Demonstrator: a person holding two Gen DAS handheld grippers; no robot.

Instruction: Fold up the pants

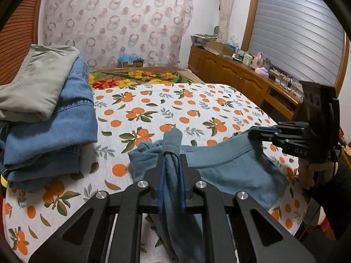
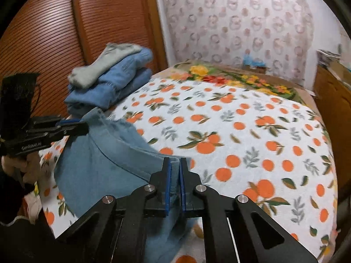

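Between the left gripper's (image 1: pixel 172 160) blue-padded fingers sat a bunched corner of the dusty-blue cotton pants (image 1: pixel 230 171), clamped tight. Right gripper (image 2: pixel 174 168), off to its right, pinched the waistband edge; fabric stretched between them above the orange-print bedspread (image 1: pixel 153 114).

Each camera rides low behind its own gripper, looking forward along the fingers and down across the bed (image 1: pixel 197 109) from its near edge. The left view faces the far curtain wall (image 1: pixel 118 19), angled slightly right, catching the right gripper (image 1: pixel 252 134) at its right edge. The right view angles left, with the left gripper (image 2: pixel 84 125) at its left edge. Both sit close over the blue pants (image 1: pixel 230 166), and share the orange-print blanket (image 2: pixel 241 135) and the folded stack (image 2: pixel 114 76).
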